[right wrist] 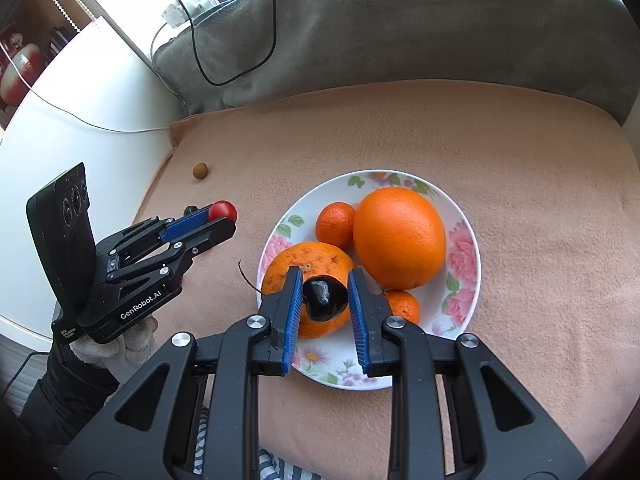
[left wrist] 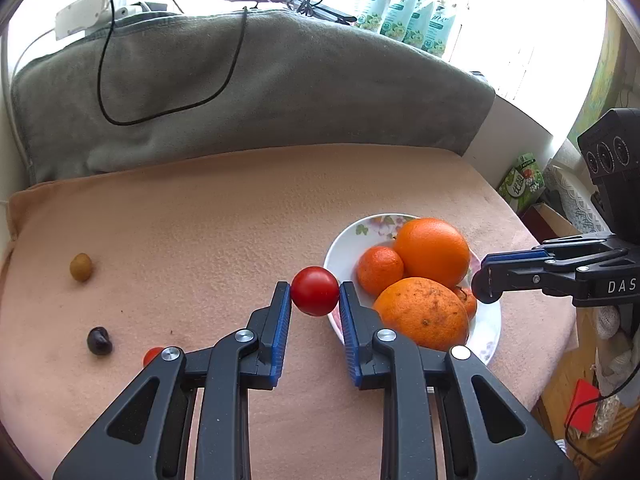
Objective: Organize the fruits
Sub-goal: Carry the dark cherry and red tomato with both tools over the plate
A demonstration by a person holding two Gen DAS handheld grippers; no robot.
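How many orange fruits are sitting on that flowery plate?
4 on the plate: the large orange at the back, a small one left of it, a speckled orange in front, and a small one behind the right gripper's finger. More may be hidden.

On the blanket [right wrist: 520,152], the plate [right wrist: 474,280] carries 2 oranges [right wrist: 400,236] and 2 mandarins [right wrist: 335,226]. Left of it lie a cherry [left wrist: 99,341] and an olive [left wrist: 81,267], well apart.

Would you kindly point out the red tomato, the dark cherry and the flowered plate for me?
red tomato [left wrist: 315,291], left wrist view, middle of its skin between the blue pads.
dark cherry [right wrist: 324,297], right wrist view, centre of its glossy body.
flowered plate [right wrist: 464,248], right wrist view, bare right rim with pink flowers.
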